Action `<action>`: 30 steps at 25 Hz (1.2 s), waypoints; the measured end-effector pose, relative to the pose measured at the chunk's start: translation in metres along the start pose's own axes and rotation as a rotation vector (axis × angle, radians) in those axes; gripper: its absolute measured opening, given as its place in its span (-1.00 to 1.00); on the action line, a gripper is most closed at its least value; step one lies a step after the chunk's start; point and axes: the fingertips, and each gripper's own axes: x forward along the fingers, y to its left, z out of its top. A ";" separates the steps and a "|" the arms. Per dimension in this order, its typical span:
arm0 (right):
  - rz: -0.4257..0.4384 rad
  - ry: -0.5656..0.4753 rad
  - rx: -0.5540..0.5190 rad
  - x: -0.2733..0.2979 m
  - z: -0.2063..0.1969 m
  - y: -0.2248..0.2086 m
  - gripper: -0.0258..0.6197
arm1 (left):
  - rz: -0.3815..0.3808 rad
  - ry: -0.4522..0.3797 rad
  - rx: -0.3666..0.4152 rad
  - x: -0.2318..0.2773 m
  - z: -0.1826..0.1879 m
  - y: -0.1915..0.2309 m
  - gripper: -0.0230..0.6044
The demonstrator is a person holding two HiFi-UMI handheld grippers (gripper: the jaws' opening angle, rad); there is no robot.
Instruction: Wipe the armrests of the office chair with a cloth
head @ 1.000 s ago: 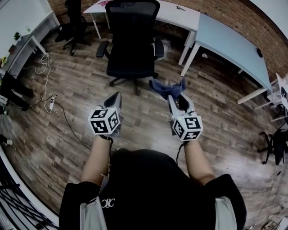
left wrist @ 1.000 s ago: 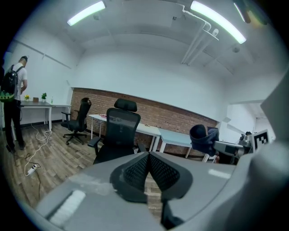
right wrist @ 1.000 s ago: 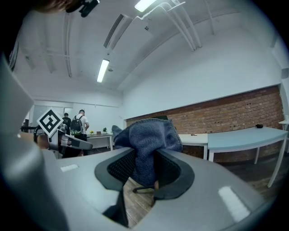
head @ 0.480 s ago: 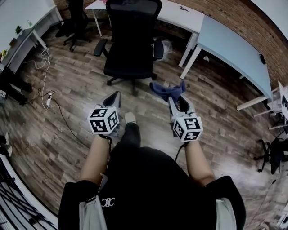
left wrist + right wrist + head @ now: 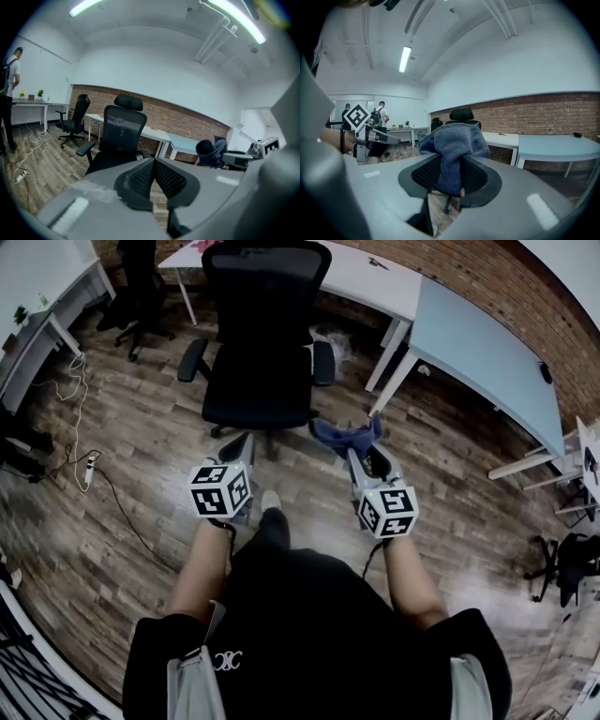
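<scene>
Approach looks to be the step in hand; no wiping has begun. At left, the left claw (image 5: pixel 244 442) has its jaws pressed together on nothing and points toward the office chair (image 5: pixel 262 343). The chair stands just ahead on the wood floor (image 5: pixel 122 474), its left armrest (image 5: pixel 192 358) and right armrest (image 5: pixel 323 360) both bare. Further right, the right claw (image 5: pixel 361 454) is clamped on the blue cloth (image 5: pixel 345 433), which bunches above its jaws, apart from the chair. Next, I judge, the cloth must go forward and settle flat on an armrest.
</scene>
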 end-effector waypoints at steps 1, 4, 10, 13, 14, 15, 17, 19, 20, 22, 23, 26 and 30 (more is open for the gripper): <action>-0.003 0.009 -0.001 0.012 0.002 -0.004 -0.50 | -0.002 0.005 -0.003 0.011 0.006 0.006 -0.91; 0.002 0.041 -0.016 0.047 0.008 -0.012 -0.50 | -0.010 0.014 0.000 0.041 0.029 0.026 -0.91; -0.019 0.127 -0.041 0.126 0.013 -0.034 -0.50 | -0.041 0.031 -0.015 0.105 0.065 0.073 -0.91; -0.032 0.182 -0.033 0.161 0.011 -0.038 -0.50 | -0.061 0.049 -0.030 0.129 0.074 0.095 -0.91; -0.036 0.197 -0.031 0.170 0.011 -0.039 -0.50 | -0.069 0.056 -0.033 0.136 0.076 0.100 -0.91; -0.040 0.209 -0.029 0.177 0.010 -0.041 -0.50 | -0.078 0.063 -0.032 0.143 0.077 0.102 -0.91; -0.046 0.224 -0.028 0.188 0.008 -0.046 -0.50 | -0.095 0.078 -0.027 0.156 0.078 0.105 -0.91; -0.047 0.241 -0.032 0.197 0.006 -0.051 -0.50 | -0.104 0.093 -0.028 0.169 0.078 0.107 -0.91; -0.044 0.253 -0.035 0.201 0.003 -0.054 -0.50 | -0.106 0.100 -0.032 0.175 0.077 0.106 -0.91; -0.040 0.280 -0.040 0.209 -0.005 -0.063 -0.50 | -0.102 0.114 -0.041 0.185 0.073 0.106 -0.91; -0.038 0.292 -0.041 0.215 -0.009 -0.068 -0.50 | -0.096 0.121 -0.044 0.191 0.073 0.106 -0.91; -0.011 0.320 -0.057 0.237 -0.016 -0.084 -0.50 | -0.068 0.131 -0.055 0.210 0.076 0.108 -0.91; 0.068 0.384 -0.106 0.266 -0.032 -0.103 -0.50 | -0.009 0.127 -0.080 0.237 0.083 0.107 -0.91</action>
